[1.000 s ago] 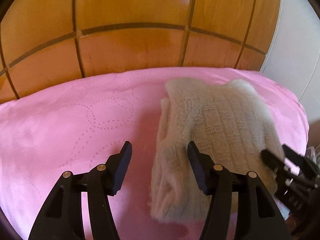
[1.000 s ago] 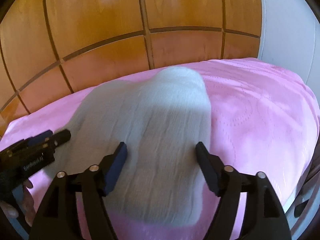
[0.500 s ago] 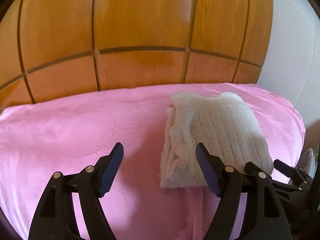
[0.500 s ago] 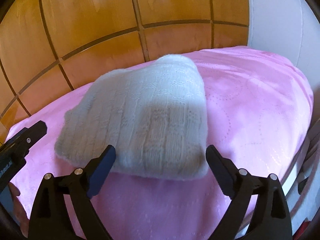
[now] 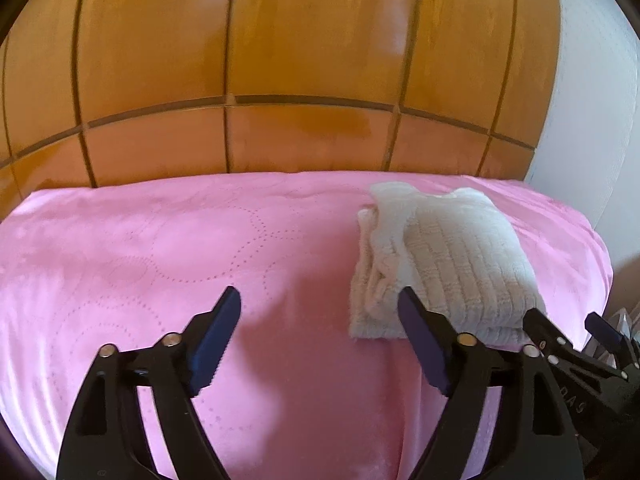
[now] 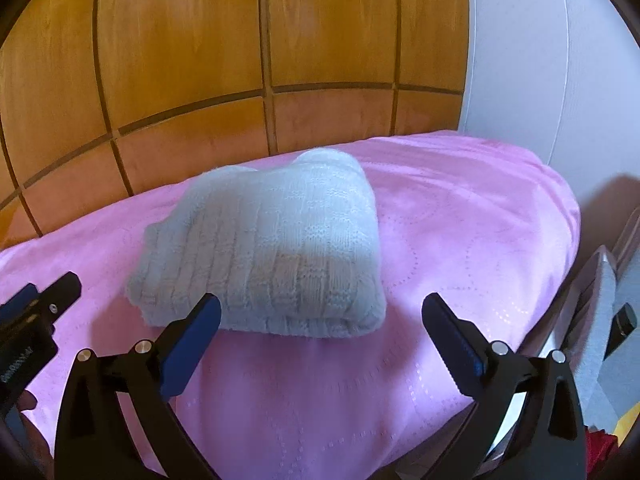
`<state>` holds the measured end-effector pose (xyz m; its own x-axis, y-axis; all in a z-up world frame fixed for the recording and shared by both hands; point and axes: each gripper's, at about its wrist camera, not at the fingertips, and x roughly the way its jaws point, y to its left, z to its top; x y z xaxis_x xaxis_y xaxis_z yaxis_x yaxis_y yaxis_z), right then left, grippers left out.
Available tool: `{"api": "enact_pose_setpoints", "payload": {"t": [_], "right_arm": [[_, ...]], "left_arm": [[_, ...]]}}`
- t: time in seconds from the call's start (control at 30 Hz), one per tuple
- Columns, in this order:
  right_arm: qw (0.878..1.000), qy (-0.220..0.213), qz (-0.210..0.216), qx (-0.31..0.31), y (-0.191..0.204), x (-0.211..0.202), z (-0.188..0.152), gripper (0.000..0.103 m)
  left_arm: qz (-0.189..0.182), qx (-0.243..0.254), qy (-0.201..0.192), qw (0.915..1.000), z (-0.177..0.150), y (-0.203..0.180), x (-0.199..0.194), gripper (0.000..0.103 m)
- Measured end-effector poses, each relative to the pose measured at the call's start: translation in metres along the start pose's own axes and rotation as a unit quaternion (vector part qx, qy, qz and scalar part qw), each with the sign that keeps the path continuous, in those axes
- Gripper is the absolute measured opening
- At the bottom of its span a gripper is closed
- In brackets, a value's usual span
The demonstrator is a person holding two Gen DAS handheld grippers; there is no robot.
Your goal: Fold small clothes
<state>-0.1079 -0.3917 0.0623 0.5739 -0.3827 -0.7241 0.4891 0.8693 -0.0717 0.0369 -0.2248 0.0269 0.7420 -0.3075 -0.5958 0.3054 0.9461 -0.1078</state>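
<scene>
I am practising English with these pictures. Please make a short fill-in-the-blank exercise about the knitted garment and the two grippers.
1. The white knitted garment lies ___ on the pink bedcover.
2. The left gripper and the right gripper are both ___.
3. Behind the bed stands a panelled ___ headboard.

Missing words: folded; open; wooden

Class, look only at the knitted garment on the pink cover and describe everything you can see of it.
The knitted garment is cream-white, with a ribbed, textured knit that looks soft and woolly. It is folded into a compact, thick bundle, stacked layers showing along its left edge. It lies flat on the pink cover, towards the wooden headboard. Neither open gripper touches it.
</scene>
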Motion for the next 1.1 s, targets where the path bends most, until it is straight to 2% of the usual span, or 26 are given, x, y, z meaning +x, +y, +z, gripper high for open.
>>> {"api": "enact_pose_setpoints", "payload": {"t": [0.17,0.27,0.37,0.7,0.77,1.1], "right_arm": [[1.000,0.001,-0.010,-0.007,0.008,-0.005,-0.003,0.100],[1.000,-0.005,-0.009,-0.006,0.009,-0.008,-0.003,0.100],[1.000,-0.006,-0.007,-0.007,0.010,-0.009,-0.005,0.101],[1.000,-0.020,-0.010,-0.015,0.014,-0.013,-0.010,0.100],[1.000,-0.019,-0.008,-0.015,0.013,-0.011,-0.010,0.100],[1.000,-0.020,-0.006,-0.012,0.010,-0.007,-0.011,0.100]], "left_arm": [[0.011,-0.002,-0.004,0.9999,-0.004,0.007,-0.007,0.081],[0.015,-0.010,-0.008,0.9998,-0.005,0.014,-0.010,0.088],[0.021,-0.011,-0.012,0.9996,-0.007,0.017,-0.014,0.088],[0.022,0.007,-0.003,0.9997,-0.014,0.009,-0.015,0.089],[0.023,0.011,-0.002,0.9997,-0.015,0.007,-0.015,0.092],[0.026,0.014,-0.009,0.9995,-0.016,0.005,-0.017,0.096]]}}
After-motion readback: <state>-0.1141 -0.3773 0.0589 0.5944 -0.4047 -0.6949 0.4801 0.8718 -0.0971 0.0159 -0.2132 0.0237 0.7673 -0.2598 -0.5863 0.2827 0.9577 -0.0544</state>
